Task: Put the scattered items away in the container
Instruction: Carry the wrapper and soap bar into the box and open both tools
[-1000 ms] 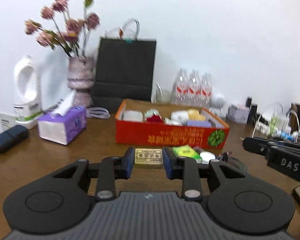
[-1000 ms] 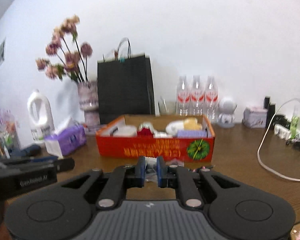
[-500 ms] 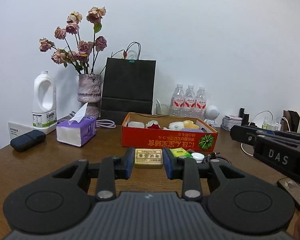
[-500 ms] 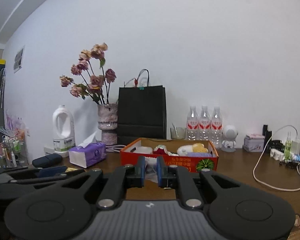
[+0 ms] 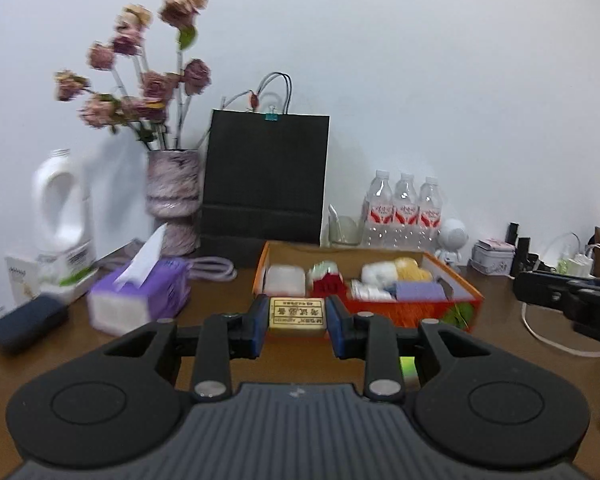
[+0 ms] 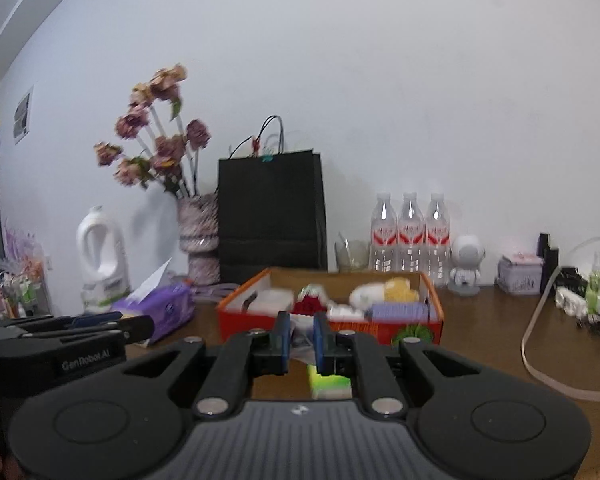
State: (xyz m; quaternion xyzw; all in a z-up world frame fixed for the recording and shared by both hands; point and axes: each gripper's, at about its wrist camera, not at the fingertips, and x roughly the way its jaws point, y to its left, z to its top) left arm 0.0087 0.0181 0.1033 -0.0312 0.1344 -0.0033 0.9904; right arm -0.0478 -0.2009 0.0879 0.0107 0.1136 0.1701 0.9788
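My left gripper (image 5: 297, 322) is shut on a small tan box (image 5: 297, 314) with a printed label, held in front of the orange-red cardboard box's (image 5: 458, 285) left front wall. The cardboard box holds several items, among them a white tub (image 5: 285, 286), a yellow plush (image 5: 412, 270) and a purple packet (image 5: 420, 291). In the right wrist view my right gripper (image 6: 300, 338) is shut on a small crumpled whitish packet (image 6: 300, 326) before the cardboard box (image 6: 236, 318). A green packet (image 6: 328, 384) lies on the table under its fingers. Each gripper shows at the edge of the other's view.
Behind the cardboard box stand a black paper bag (image 5: 265, 184), a vase of dried flowers (image 5: 173, 184) and three water bottles (image 5: 406, 210). A purple tissue pack (image 5: 140, 300), a white jug (image 5: 62, 216) and a dark case (image 5: 26, 322) sit left. Cables (image 6: 540, 344) and chargers lie right.
Half a second ago both views showed the cardboard box farther off; now both grippers are close to it again and higher, each still holding its item.
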